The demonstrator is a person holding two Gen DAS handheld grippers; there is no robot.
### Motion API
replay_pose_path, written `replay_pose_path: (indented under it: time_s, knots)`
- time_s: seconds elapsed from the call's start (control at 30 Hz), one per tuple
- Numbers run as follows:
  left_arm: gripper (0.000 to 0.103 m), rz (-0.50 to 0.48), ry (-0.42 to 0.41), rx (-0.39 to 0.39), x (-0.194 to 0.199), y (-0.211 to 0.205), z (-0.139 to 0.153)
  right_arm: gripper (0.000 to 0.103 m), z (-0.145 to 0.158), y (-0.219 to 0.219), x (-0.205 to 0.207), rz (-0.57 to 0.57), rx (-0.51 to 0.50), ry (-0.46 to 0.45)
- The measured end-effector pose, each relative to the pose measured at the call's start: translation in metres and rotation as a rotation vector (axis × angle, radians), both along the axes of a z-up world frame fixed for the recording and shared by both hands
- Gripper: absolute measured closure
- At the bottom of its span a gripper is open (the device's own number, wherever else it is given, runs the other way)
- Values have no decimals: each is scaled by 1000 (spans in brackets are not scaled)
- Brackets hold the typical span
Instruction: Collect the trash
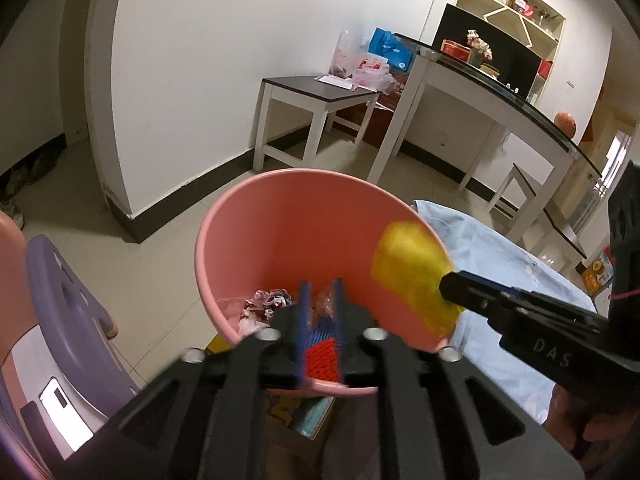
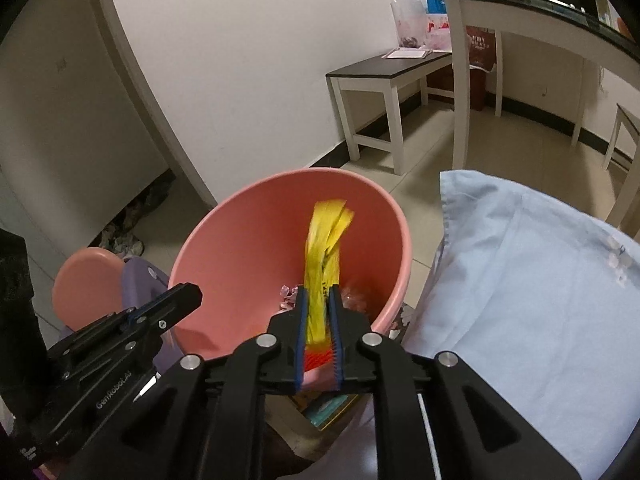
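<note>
Release is the step in hand, by my reading. Nearest, the left gripper (image 1: 320,300) has its ribbed blue pads apart with nothing between them, poised over the bin (image 1: 224,220). The right gripper (image 2: 319,312) has its jaws slightly apart around a yellow strip (image 2: 324,264), folded flat, thin and glossy like plastic film; whether the pads press it I cannot tell. The strip stands up between the pads, above the bin's mouth. Next move, I judge: part the right jaws wider so it falls clear of the rim. The bin is smooth pink plastic, round and tapered, with crumpled wrappers (image 1: 264,304) at the bottom. Beside it lies a soft pale-blue cloth (image 2: 520,280); beyond, a white bench (image 1: 316,96).
</note>
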State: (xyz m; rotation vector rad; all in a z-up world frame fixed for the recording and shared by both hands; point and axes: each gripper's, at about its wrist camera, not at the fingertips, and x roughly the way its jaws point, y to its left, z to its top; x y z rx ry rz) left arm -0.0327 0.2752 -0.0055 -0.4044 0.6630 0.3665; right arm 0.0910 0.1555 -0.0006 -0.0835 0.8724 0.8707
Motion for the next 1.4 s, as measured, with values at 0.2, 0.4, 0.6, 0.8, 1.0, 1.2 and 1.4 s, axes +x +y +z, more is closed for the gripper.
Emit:
replay_pose_path:
  time_s: [0.2, 0.4, 0.6, 0.8, 1.0, 1.2, 1.4]
  knots:
    - [67, 11, -4, 5, 3, -1, 0, 84, 4, -7, -3, -1, 13, -5]
    - [60, 0, -13, -17, 4, -5, 0, 67, 11, -24, -15, 3, 29, -43]
    - [60, -14, -13, 17, 4, -24, 6, 60, 21, -43, -30, 10, 29, -98]
    - [60, -20, -8, 32, 0, -44, 13, 51, 32, -65, -42, 4, 53, -111]
    - [60, -34, -28, 56, -7, -69, 21, 48, 39, -91, -53, -24, 62, -137]
    - [60, -57, -60, 106, -15, -98, 32, 45, 37, -115, -57, -59, 47, -144]
    - [60, -66, -62, 127, -18, -118, 33, 45, 33, -138, -59, -95, 46, -141]
